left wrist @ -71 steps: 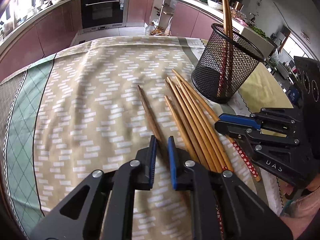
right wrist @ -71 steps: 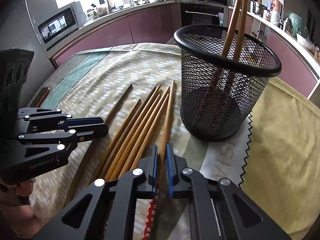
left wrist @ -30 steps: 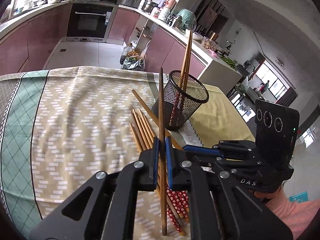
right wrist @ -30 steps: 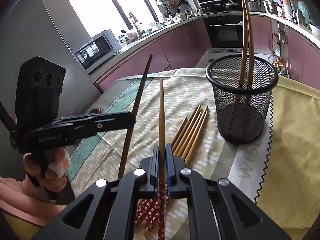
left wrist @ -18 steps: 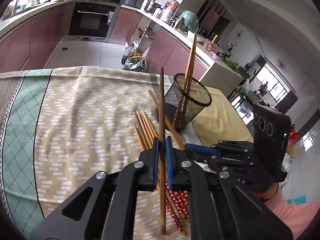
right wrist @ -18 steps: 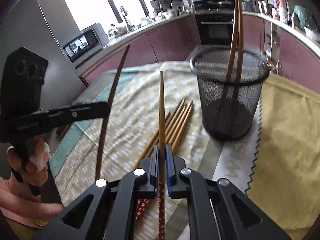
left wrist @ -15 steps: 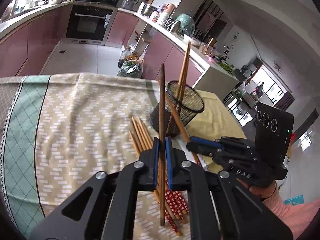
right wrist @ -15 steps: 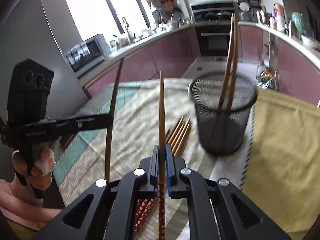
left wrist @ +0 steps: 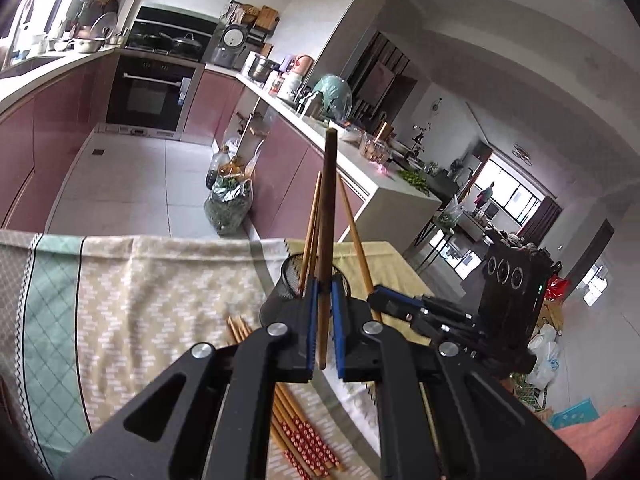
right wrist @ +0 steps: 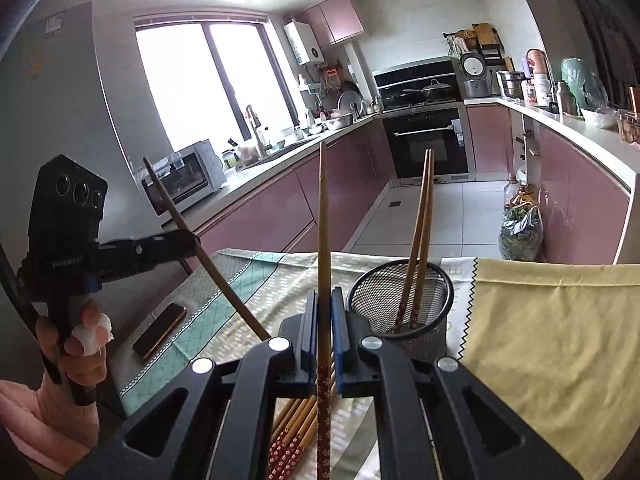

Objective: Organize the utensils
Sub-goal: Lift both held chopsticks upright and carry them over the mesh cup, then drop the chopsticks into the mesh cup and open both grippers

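The left gripper (left wrist: 322, 322) is clamped narrow on a dark brown chopstick (left wrist: 327, 216), plain wood, thicker and blunt at its top end, held upright with its lower tip just below the blue pads. The right gripper (right wrist: 323, 334) is closed on a lighter bamboo chopstick (right wrist: 323, 240), tapered to a point at the top and carrying a red band with small white flowers below the fingers.

Compared with half a second ago, both grippers have risen and tipped back: more of the kitchen shows and less of the tablecloth, and the mesh holder (right wrist: 400, 300) now sits lower and smaller in each view. In the left wrist view the dark chopstick now lines up directly over the holder's mouth rather than to its left.

The black wire-mesh holder stands upright on the cloth, just beyond and right of the right gripper. It holds two bamboo chopsticks (right wrist: 418, 240) leaning together, patterned ends down. Near the holder's base, toward the grippers, several more chopsticks (right wrist: 294, 428) lie side by side on the patterned tablecloth (right wrist: 276, 284). Left of the holder, well apart, a dark phone (right wrist: 159, 330) lies on the cloth's green border.
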Demonstrator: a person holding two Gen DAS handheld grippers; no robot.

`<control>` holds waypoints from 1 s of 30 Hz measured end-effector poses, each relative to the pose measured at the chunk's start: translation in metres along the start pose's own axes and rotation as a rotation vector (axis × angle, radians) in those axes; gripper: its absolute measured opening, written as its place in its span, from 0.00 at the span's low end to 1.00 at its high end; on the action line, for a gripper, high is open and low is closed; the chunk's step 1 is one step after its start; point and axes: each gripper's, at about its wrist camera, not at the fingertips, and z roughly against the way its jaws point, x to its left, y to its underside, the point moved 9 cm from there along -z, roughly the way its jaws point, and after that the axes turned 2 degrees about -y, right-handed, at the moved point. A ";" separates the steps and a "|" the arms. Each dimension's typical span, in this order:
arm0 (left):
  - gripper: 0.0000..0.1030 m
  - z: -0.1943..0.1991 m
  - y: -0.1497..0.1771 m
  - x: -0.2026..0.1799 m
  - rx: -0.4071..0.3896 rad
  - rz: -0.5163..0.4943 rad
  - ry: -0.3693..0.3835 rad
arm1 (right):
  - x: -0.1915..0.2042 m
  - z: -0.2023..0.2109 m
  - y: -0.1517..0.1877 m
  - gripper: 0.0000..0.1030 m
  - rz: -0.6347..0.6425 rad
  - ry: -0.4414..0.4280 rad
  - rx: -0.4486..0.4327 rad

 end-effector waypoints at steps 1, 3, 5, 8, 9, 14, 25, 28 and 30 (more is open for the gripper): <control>0.07 0.000 -0.005 -0.002 -0.006 0.000 0.006 | -0.003 -0.001 -0.002 0.06 -0.003 0.001 -0.006; 0.07 -0.003 -0.017 -0.006 -0.019 -0.008 0.010 | -0.003 0.001 -0.006 0.06 -0.002 0.006 -0.023; 0.07 -0.005 -0.029 -0.011 -0.037 -0.017 0.010 | -0.005 0.002 -0.012 0.06 0.005 0.019 -0.048; 0.07 -0.005 -0.048 -0.017 -0.063 -0.034 0.009 | -0.010 0.002 -0.029 0.06 0.019 0.041 -0.098; 0.07 -0.005 -0.055 -0.019 -0.075 -0.044 0.007 | -0.011 0.002 -0.035 0.06 0.023 0.046 -0.115; 0.07 -0.015 -0.080 -0.025 -0.088 -0.099 -0.049 | -0.024 -0.006 -0.063 0.06 0.024 0.082 -0.194; 0.07 -0.089 -0.056 -0.012 0.089 -0.157 -0.144 | -0.055 -0.051 -0.065 0.06 0.020 0.168 -0.216; 0.07 -0.106 -0.043 -0.004 0.121 -0.180 -0.175 | -0.061 -0.057 -0.047 0.06 0.014 0.188 -0.171; 0.12 -0.116 -0.035 0.000 0.135 -0.191 -0.191 | -0.065 -0.059 -0.041 0.06 0.005 0.197 -0.143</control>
